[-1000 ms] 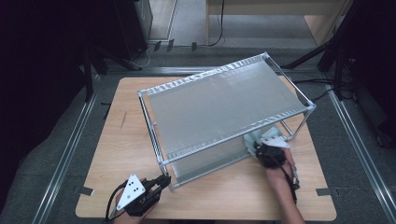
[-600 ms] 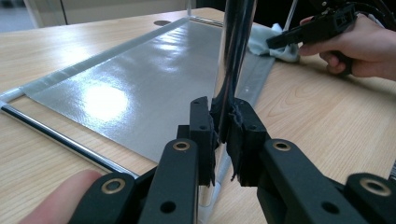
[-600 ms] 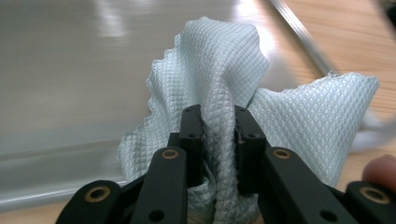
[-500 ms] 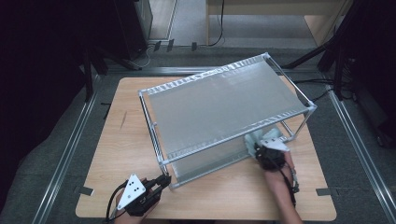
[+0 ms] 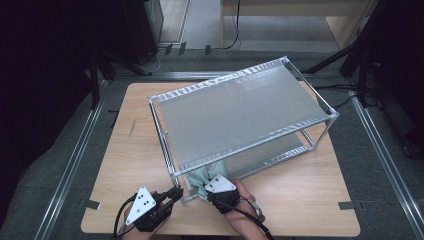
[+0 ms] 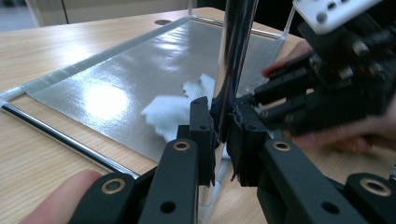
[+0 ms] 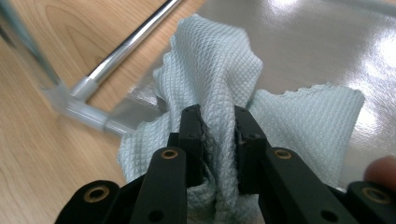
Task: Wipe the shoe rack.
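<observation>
The cloth (image 7: 219,93), pale blue-green with a waffle weave, lies bunched on the lower shelf (image 5: 280,157) of the metal rack (image 5: 240,110), right at the near-left corner. In the right gripper view a ridge of it stands up between the two black jaws, pinched from both sides, while the rest spreads flat on the shiny sheet ahead of the gripper and to its right. So the right gripper (image 7: 218,135) is clenched on the cloth, and in the high view it sits low at the rack's front edge, reaching in under the top shelf (image 5: 235,107).

The left gripper (image 6: 223,140) is clamped around the corner post (image 6: 236,56), the upright chrome tube where the front rail (image 6: 60,135) meets it. Its jaws press the tube from either side, apparently to hold the rack steady. From this gripper the cloth lies just past the post, on the sheet.

The lower shelf stretches away from the cloth toward the far right of the table (image 5: 125,150), its long side running along the front rail. Most of that surface lies to the right of the cloth in the high view, so the next wiping stroke would probably run that way, along the length of the shelf. The right hand (image 5: 240,202) is the one on the cloth; the left is tied up at the post
</observation>
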The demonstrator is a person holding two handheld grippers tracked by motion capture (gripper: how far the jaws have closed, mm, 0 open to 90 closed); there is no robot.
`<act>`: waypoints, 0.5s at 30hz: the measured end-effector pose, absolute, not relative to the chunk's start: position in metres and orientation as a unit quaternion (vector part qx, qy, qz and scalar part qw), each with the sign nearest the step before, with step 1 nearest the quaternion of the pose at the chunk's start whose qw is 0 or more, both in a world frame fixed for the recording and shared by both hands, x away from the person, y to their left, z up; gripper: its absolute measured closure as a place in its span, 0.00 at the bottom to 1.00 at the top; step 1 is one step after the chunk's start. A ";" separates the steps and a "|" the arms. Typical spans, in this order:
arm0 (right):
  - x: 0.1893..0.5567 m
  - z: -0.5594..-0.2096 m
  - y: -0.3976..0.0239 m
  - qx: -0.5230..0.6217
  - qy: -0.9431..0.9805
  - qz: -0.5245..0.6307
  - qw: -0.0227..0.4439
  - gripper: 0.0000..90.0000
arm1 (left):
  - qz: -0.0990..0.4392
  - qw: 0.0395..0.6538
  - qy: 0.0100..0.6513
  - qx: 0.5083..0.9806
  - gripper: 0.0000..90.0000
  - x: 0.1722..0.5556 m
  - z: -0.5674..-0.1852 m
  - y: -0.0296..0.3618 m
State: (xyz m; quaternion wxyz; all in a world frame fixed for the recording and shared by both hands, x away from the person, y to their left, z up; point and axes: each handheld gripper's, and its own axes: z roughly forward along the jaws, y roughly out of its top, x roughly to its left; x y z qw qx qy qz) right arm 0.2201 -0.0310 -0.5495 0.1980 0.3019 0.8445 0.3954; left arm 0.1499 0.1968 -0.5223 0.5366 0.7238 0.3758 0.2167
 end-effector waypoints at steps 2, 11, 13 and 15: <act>0.232 -0.549 -0.049 0.324 0.838 0.389 0.204 0.86 | 0.217 0.536 0.375 0.724 0.91 0.150 -0.522 0.197; 0.282 -0.548 -0.165 0.464 0.764 0.355 0.273 0.86 | 0.217 0.537 0.374 0.724 0.91 0.150 -0.523 0.197; 0.288 -0.547 -0.194 0.496 0.740 0.354 0.285 0.86 | 0.218 0.536 0.374 0.725 0.91 0.150 -0.523 0.197; 0.293 -0.546 -0.220 0.524 0.717 0.342 0.307 0.86 | 0.219 0.536 0.374 0.725 0.91 0.150 -0.523 0.197</act>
